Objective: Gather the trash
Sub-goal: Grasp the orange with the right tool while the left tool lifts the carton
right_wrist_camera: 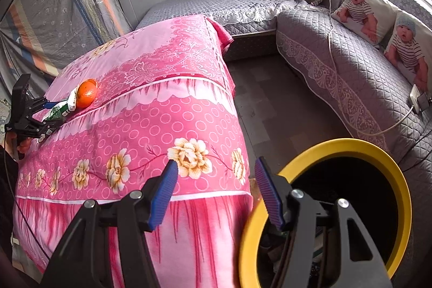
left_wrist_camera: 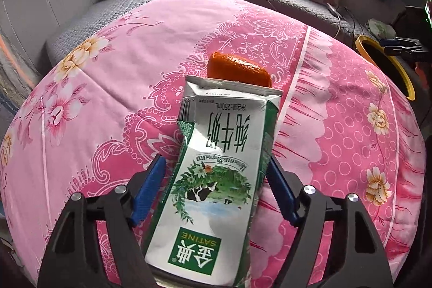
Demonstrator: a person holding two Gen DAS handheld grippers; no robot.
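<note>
A crumpled green-and-white milk carton [left_wrist_camera: 216, 180] lies on the pink flowered tablecloth [left_wrist_camera: 108, 99], its far end against an orange [left_wrist_camera: 237, 69]. My left gripper [left_wrist_camera: 214, 161] straddles the carton. Its right pad sits at the carton's edge, while a thin strip of cloth shows beside the left pad. In the right wrist view the same carton [right_wrist_camera: 58, 111], orange [right_wrist_camera: 86, 93] and left gripper [right_wrist_camera: 29, 115] appear at the table's far left. My right gripper [right_wrist_camera: 216, 166] is open and empty, hanging over the near rim of the yellow-rimmed black bin [right_wrist_camera: 399, 174].
The bin [left_wrist_camera: 405, 77] stands on the floor off the table's right side. A grey quilted corner sofa [right_wrist_camera: 351, 66] with baby-print cushions [right_wrist_camera: 361, 10] runs behind it, with a white cable and a phone on the seat. Bare floor [right_wrist_camera: 270, 104] lies between table and sofa.
</note>
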